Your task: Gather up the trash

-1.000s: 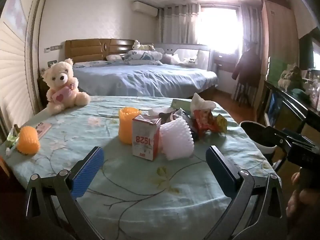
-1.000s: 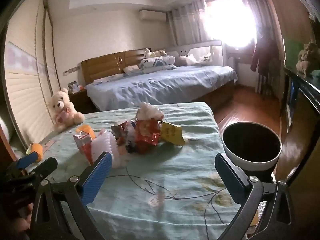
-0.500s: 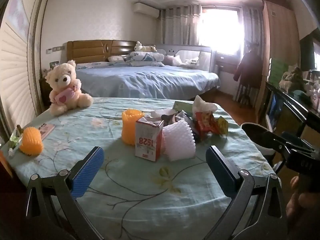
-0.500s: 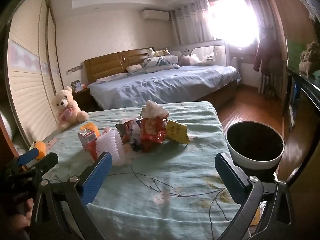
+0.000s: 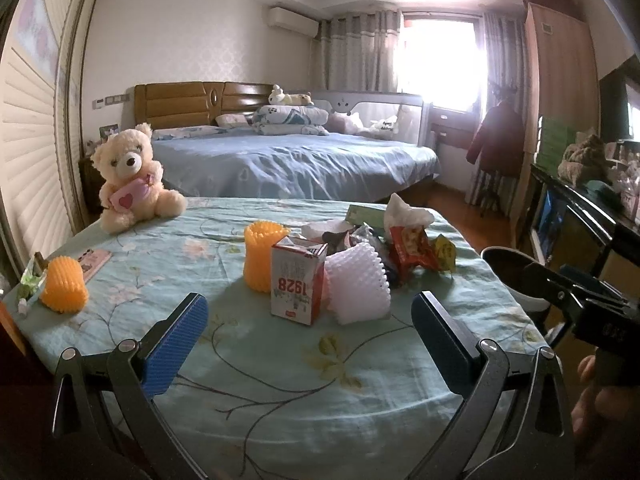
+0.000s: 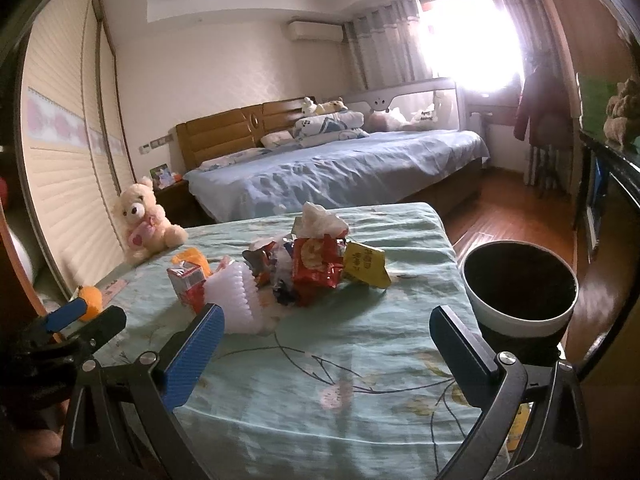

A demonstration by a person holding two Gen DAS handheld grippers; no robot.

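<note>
On the left edge of the table (image 5: 280,360), an orange foam sleeve (image 5: 64,290) lies on its side, well apart from the main pile. Left gripper (image 5: 306,338) hangs empty over the near edge, jaws spread wide. Dead ahead of it: milk carton (image 5: 297,282) standing upright, touching a white foam net (image 5: 358,288), with a second orange foam sleeve (image 5: 264,254) upright just behind. Further right, red snack wrapper (image 6: 316,268) and yellow wrapper (image 6: 366,264) with a crumpled tissue (image 6: 320,216) behind. Right gripper (image 6: 326,356) also spread and empty, nearer the wrappers. Trash bin (image 6: 520,284) sits off the table's right edge, so right hand likely has the short carry. Surface is wrinkled floral cloth; teddy bear (image 5: 130,178) far left, bed (image 5: 288,164) beyond.
</note>
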